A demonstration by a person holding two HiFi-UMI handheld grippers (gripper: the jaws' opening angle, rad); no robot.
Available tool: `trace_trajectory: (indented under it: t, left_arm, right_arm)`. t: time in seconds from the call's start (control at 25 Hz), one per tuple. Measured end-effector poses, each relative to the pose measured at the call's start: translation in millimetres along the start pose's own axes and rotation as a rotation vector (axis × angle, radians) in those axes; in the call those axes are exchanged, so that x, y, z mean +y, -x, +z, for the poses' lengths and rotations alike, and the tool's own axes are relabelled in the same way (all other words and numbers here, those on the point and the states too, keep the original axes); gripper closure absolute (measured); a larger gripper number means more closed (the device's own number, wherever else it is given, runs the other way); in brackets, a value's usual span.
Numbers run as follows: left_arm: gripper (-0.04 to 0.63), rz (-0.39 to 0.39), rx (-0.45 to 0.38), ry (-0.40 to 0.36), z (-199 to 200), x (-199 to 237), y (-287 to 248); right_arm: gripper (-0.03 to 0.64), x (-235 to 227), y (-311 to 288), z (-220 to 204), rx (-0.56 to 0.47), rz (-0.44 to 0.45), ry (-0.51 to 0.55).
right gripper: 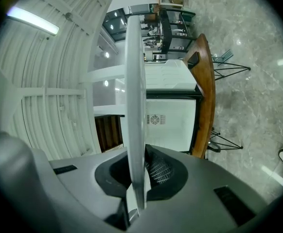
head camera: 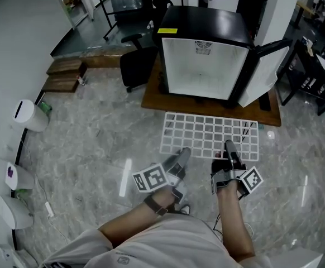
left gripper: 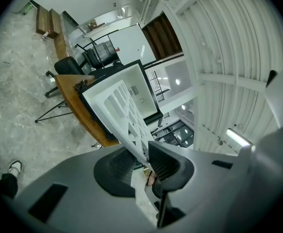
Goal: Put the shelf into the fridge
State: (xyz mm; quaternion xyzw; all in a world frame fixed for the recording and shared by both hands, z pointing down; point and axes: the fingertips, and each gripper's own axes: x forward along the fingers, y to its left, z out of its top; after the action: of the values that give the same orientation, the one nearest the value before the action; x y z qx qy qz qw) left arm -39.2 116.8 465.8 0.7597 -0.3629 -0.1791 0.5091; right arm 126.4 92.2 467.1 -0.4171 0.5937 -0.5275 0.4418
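The shelf (head camera: 210,134) is held out roughly flat, short of the open fridge (head camera: 204,60). The left tool (head camera: 183,152) and right tool (head camera: 228,145) each clamp its near edge, spaced apart, probably to stop it tipping during a straight slide-in.

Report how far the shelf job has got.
Done: the fridge door stands open, and the left gripper and right gripper each clamp the near edge of the white shelf. In hand: the shelf is held out flat, short of the fridge. Left: carry it forward and slide it inside.
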Motion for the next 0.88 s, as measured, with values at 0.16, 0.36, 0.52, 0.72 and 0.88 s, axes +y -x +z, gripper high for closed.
trace_trajectory:
  t: [0.16,0.36,0.52,0.72,0.88]
  left_arm:
    - [0.515,-0.009,0.024,-0.015,36.1,13.6,-28.3]
    - [0.515,-0.024,0.055,-0.024,82.9,29.3,-65.8]
    - [0.515,-0.043,0.087,-0.028,115.1,41.4,-92.4]
    - [0.515,-0.055,0.118,-0.024,144.0,52.5,-118.8]
    - [0.515,-0.049,0.125,-0.014,156.1,52.6,-142.5]
  right_arm:
    - [0.572,-6.3,-42.7,2.5,-0.014,-0.004,0.006]
    - [0.572,-11.1,-96.6,7.6,-0.041,-0.003,0.013]
    - [0.572,-15.7,-131.7,10.3,-0.072,-0.002,0.021]
    - [0.572,-21.3,-163.8,14.3,-0.092,-0.002,0.028]
    - [0.572,-18.3,-187.5,27.7,-0.084,-0.005,0.031]
